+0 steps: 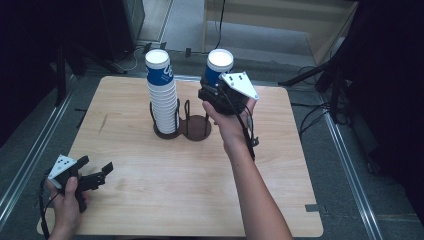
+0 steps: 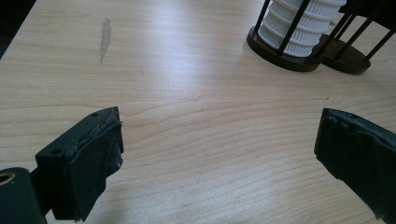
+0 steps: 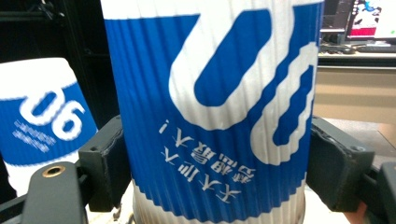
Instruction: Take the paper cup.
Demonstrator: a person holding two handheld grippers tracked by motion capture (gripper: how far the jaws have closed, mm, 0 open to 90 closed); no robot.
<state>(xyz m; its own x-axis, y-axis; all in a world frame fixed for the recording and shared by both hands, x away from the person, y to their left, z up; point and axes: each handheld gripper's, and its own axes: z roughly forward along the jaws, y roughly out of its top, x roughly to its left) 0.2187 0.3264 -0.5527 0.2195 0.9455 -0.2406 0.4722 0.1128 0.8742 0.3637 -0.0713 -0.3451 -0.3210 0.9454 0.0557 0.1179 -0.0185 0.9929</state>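
My right gripper (image 1: pixel 209 90) is shut on a blue and white ribbed paper cup (image 1: pixel 219 66), held bottom up in the air over the empty right ring of a dark two-ring cup holder (image 1: pixel 198 128). In the right gripper view both pads (image 3: pixel 105 163) press the sides of the cup (image 3: pixel 215 116). A tall stack of the same cups (image 1: pixel 162 95) stands upside down in the holder's left ring, to the left of the held cup. My left gripper (image 1: pixel 100 172) rests low at the table's near left corner, open, with bare wood between its fingers (image 2: pixel 88 158).
The wooden table (image 1: pixel 150 200) has rounded corners and a faint grey smear (image 2: pixel 105 37) on its left part. The left gripper view has the stack (image 2: pixel 299 28) and the holder's base (image 2: pixel 345 58) at the top right. Dark stands and cables ring the table on the floor.
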